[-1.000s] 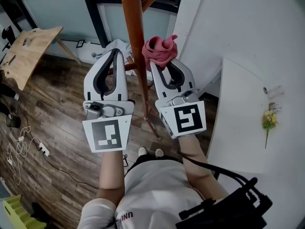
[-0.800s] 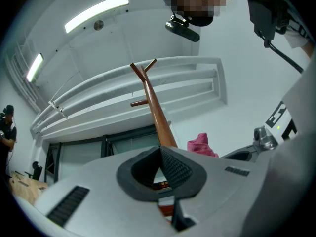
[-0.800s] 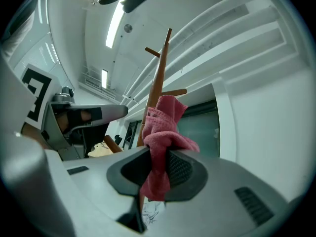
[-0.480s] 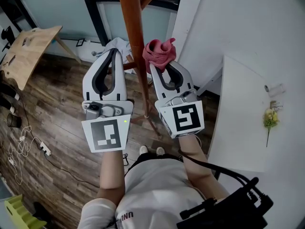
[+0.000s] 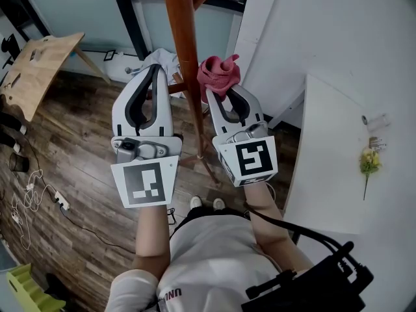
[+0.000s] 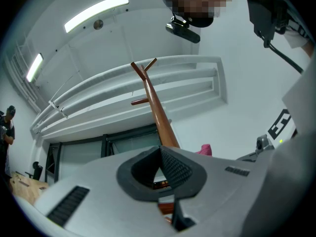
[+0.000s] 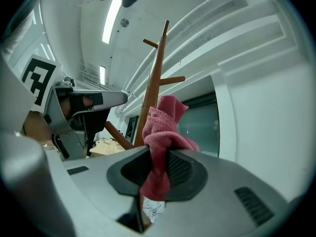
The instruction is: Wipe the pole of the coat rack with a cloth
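One second on, hardly shifted: held pink cloth (image 5: 218, 74) clamped in right gripper (image 5: 221, 91), touching right side of pole (image 5: 184, 44); kept left gripper (image 5: 155, 71) closed, empty, just left of pole. Wiping stroke judged barely begun.

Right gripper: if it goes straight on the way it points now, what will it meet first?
Probably the pole of the coat rack: the pink cloth in the right gripper's tongs leads, with the pole just behind it, slightly left. The gap is unclear.
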Available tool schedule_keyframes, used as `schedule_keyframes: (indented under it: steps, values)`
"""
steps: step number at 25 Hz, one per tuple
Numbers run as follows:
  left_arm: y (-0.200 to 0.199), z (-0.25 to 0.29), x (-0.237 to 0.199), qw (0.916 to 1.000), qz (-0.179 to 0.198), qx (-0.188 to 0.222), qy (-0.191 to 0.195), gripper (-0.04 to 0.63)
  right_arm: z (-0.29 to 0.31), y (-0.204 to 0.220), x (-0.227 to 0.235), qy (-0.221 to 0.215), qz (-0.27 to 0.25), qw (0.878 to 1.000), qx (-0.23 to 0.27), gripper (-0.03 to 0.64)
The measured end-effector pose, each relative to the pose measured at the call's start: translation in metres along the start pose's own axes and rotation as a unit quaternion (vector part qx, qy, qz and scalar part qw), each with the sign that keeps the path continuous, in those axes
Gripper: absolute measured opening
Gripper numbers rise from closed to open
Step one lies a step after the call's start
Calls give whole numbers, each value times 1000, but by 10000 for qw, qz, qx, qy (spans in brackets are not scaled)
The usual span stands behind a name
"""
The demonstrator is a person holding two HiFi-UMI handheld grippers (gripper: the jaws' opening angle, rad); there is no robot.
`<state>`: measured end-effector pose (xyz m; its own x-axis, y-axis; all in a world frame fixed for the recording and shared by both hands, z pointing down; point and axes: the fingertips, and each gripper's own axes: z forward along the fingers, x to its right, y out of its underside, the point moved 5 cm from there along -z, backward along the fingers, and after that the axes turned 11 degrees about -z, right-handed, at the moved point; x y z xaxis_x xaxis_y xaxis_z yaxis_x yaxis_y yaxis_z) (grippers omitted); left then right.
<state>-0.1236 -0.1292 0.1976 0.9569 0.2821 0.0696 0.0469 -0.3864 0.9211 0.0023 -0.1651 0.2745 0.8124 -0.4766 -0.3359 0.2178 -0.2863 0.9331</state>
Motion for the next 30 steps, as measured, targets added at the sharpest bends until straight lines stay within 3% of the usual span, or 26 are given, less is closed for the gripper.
schedule_keyframes:
  steps: [18, 30]
  values:
    - [2, -6, 6, 9997, 202, -80, -73, 12, 1, 22, -1, -122, 141, 9995, -251, 80]
    - [15, -20, 17, 9991, 128, -343, -201, 12, -2, 33, -6, -246, 207, 9989, -340, 80]
